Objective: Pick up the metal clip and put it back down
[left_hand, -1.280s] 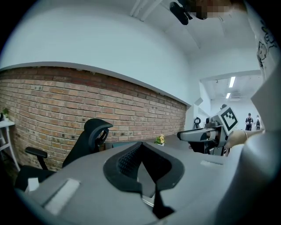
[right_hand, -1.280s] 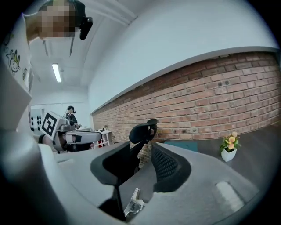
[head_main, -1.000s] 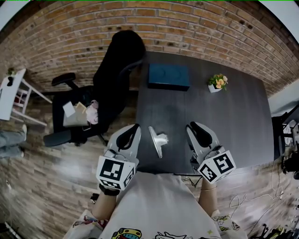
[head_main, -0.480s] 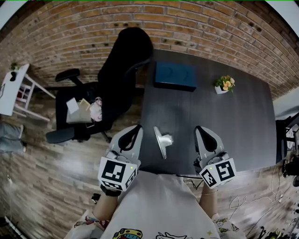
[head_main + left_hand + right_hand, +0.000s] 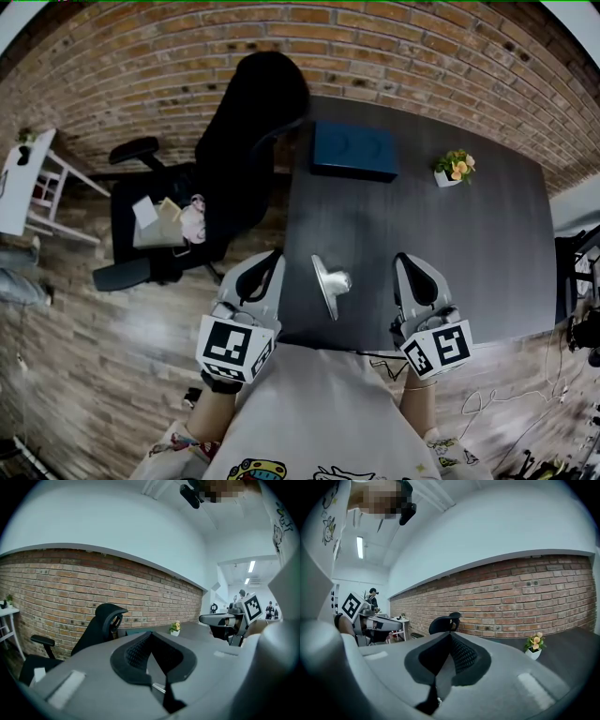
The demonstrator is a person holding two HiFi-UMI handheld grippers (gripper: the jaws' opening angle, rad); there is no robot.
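Moved since a second ago: the metal clip (image 5: 330, 284) has not, it keeps its place between my two claws; the right claw (image 5: 405, 260) has just been closing its jaws with nothing between them; my head camera has drifted a little, so the whole scene sits slightly shifted
Clip now: it lies near the front edge of the table (image 5: 450, 262), a shiny piece with a broad flat part and a stubby part sticking out toward the right claw; nothing touches it
Right claw: jaws pressed together, empty, held over the front of the table just right of the clip
Left claw (image 5: 273, 255): jaws together too, empty, held at the table's left edge just left of the clip
Step in hand: I judge the clip is either waiting to be picked up or already set back down; I cannot tell which
Next move, if the pick is still to come: I'd open one claw wide, bring it round the clip, close, lift, then lower it again
Table: dark and matt, with a blue box (image 5: 354, 150) at the far edge and a small flower pot (image 5: 453, 169) to its right, both well apart from the clip
Room: black office chair (image 5: 248, 112) at the table's left, brick wall (image 5: 422, 47) behind, wooden floor (image 5: 112, 356), white side table (image 5: 23, 178) far left
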